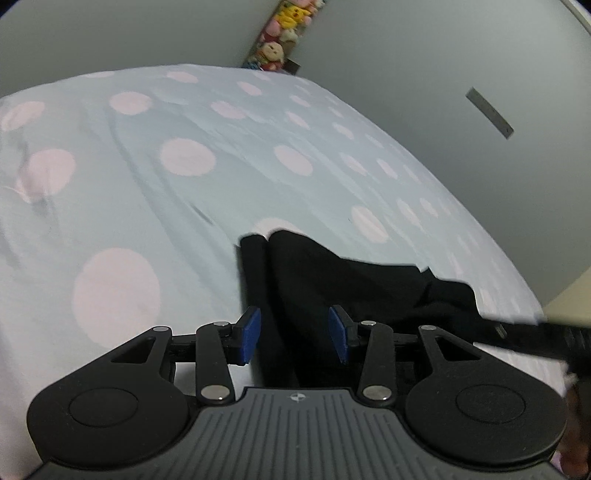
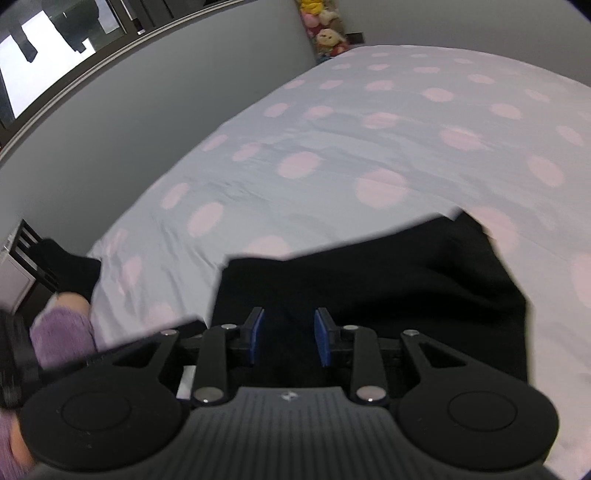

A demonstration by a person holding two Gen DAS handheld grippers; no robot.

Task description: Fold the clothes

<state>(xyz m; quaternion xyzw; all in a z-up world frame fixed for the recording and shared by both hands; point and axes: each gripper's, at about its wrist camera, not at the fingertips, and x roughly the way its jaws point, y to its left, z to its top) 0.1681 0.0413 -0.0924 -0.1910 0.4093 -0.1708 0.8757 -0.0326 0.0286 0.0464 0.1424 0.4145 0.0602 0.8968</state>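
A black garment (image 1: pixel 332 280) lies crumpled near the front edge of a bed with a pale blue sheet with pink dots (image 1: pixel 177 192). My left gripper (image 1: pixel 294 328) hovers low over the garment's left end, its blue pads (image 1: pixel 251 328) wide apart with black cloth showing between them. In the right wrist view the garment (image 2: pixel 388 280) spreads wider across the sheet (image 2: pixel 332 147). My right gripper (image 2: pixel 289 328) is open above its near edge. Whether either gripper's pads touch the cloth is unclear.
Grey walls (image 1: pixel 443 110) border the bed on its far and side edges. Plush toys (image 1: pixel 280 33) (image 2: pixel 325 29) hang in the far corner. A purple sleeve (image 2: pixel 62 336) and a dark item (image 2: pixel 66 266) show at the bed's left edge, beside dark furniture (image 2: pixel 26 240).
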